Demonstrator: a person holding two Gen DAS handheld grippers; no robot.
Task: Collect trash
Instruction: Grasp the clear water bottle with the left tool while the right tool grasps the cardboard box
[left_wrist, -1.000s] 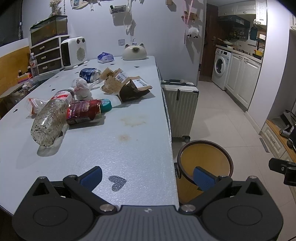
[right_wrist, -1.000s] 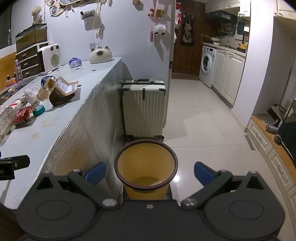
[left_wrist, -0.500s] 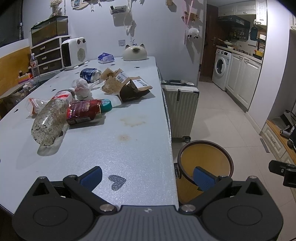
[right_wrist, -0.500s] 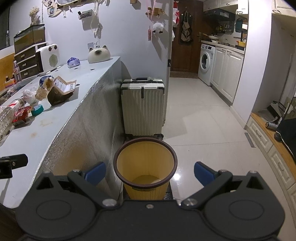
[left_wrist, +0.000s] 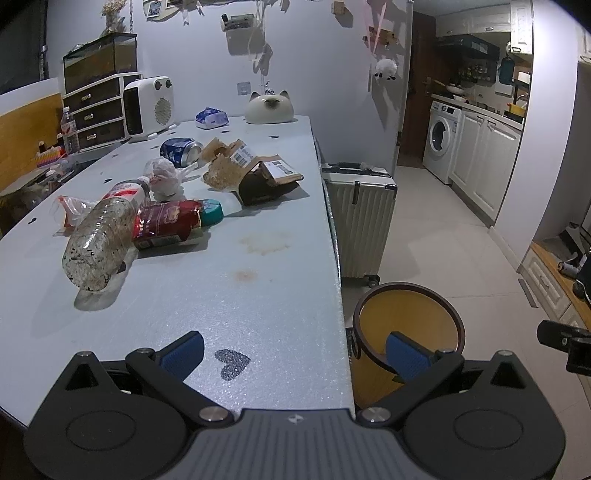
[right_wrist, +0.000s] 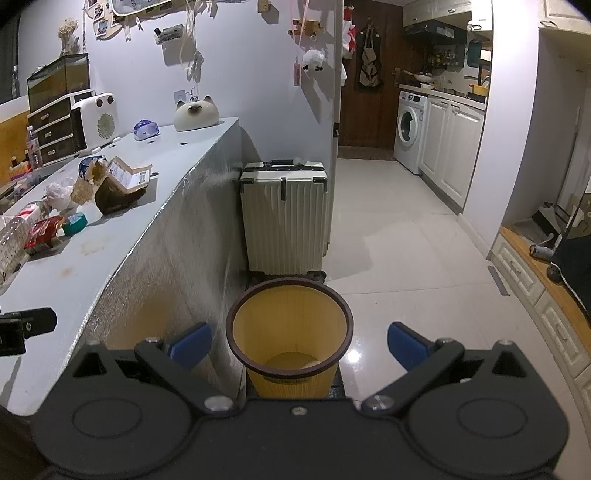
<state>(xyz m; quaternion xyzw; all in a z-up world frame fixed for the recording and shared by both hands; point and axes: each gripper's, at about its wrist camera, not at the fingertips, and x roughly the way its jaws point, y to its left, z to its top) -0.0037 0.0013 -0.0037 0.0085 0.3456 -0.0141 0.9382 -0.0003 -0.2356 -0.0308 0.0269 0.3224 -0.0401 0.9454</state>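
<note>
Trash lies on the grey table (left_wrist: 240, 302): a clear plastic bottle (left_wrist: 99, 240) on its side, a red packet (left_wrist: 166, 225), a teal cap (left_wrist: 212, 212), a white crumpled bag (left_wrist: 164, 175), a blue can (left_wrist: 181, 151) and torn cardboard (left_wrist: 255, 173). A yellow bin (right_wrist: 290, 339) with a dark rim stands on the floor by the table's side; it also shows in the left wrist view (left_wrist: 406, 321). My left gripper (left_wrist: 293, 350) is open and empty over the table's near edge. My right gripper (right_wrist: 299, 341) is open and empty above the bin.
A white suitcase (right_wrist: 284, 218) stands behind the bin against the table. A white heater (left_wrist: 147, 107), a cat-shaped holder (left_wrist: 269, 109) and a tissue pack (left_wrist: 210, 118) sit at the table's far end. Tiled floor (right_wrist: 406, 243) leads to a washing machine (right_wrist: 410, 129).
The right gripper's view has shifted slightly, with the bin a little lower and closer. The left gripper and the trash have not moved.
</note>
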